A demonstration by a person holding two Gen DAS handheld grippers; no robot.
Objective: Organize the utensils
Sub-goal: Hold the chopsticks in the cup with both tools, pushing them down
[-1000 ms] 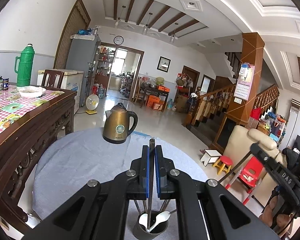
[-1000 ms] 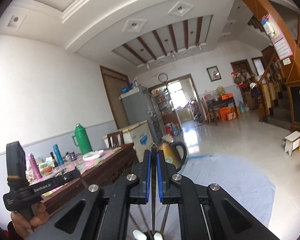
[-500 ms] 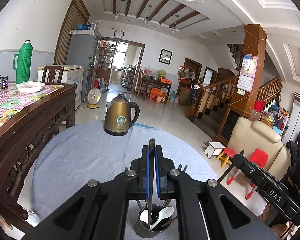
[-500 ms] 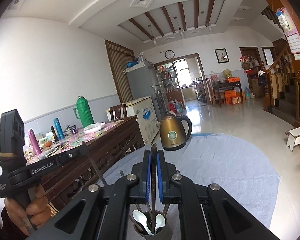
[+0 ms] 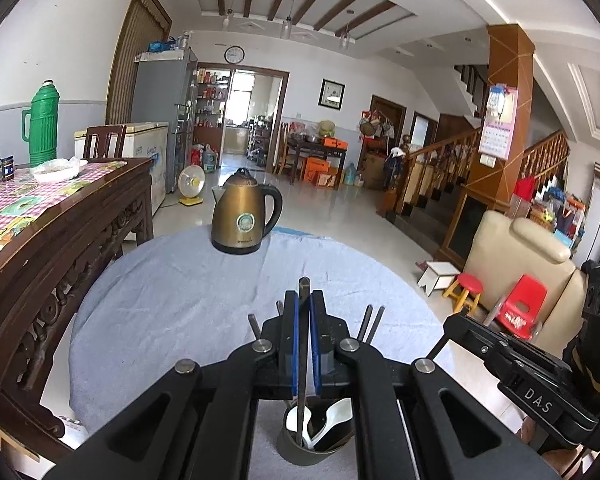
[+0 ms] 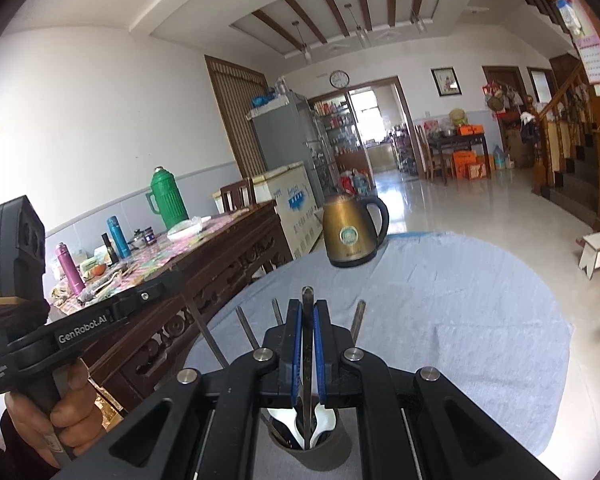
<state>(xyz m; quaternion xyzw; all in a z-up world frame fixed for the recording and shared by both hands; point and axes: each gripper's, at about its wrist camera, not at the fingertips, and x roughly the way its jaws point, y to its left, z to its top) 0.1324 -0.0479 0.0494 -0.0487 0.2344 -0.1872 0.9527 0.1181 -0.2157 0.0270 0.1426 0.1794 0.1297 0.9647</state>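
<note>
Both grippers sank toward holder (image 5: 314,446) | left gripper (image 5: 302,312), right gripper (image 6: 308,320) — jaws each clenched on, seemingly, a chopstick | tips entering, for upright storage

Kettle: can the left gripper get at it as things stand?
Probably not yet. The left gripper is shut on a chopstick whose lower end sits in the utensil cup. The grey cloth between it and the kettle lies bare, so only the occupied jaws block it.
</note>
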